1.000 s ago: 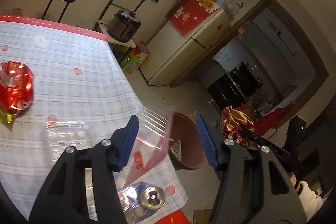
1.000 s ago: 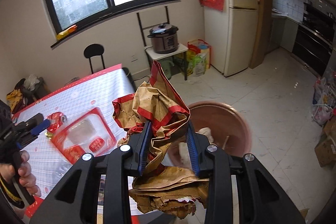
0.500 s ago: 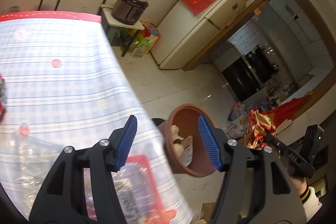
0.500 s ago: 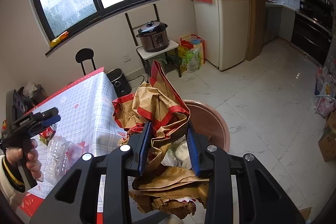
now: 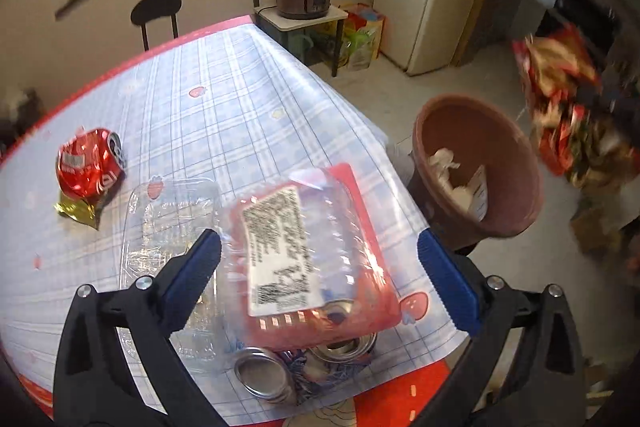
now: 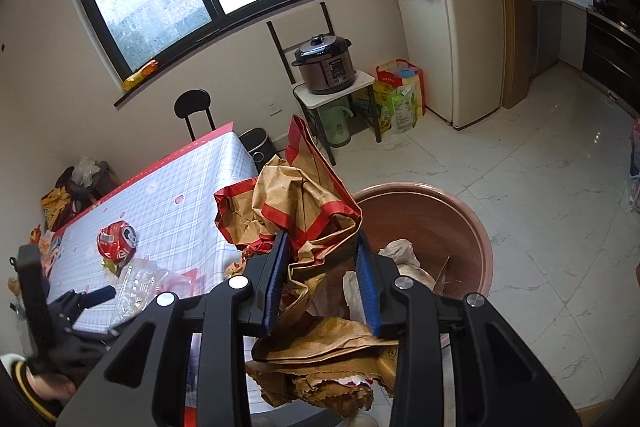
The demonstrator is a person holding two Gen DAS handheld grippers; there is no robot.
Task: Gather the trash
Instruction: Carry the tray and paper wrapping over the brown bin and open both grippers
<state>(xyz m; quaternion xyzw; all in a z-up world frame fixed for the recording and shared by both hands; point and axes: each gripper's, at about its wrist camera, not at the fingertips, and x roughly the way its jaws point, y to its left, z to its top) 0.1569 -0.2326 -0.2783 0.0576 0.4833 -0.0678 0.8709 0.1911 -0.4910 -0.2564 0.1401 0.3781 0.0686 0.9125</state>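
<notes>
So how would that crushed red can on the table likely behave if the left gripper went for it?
The crushed red can looks light, so a push would probably slide it across the glossy tablecloth. Its dented body seems unlikely to roll far. Thin metal would likely buckle further under the pads.

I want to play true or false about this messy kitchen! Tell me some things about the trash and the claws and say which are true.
1. The right claw is squeezing a crumpled brown and red paper bag. True.
2. The left claw is gripping the squashed red can. False: its jaws stand wide apart, having just opened, and the can lies apart on the table.
3. The brown bin is empty. False: crumpled white paper already lies inside it.
4. A red plastic package with a white label lies near the table's edge. True.
5. The cooker sits on the floor. False: it stands on a small white stand.
</notes>
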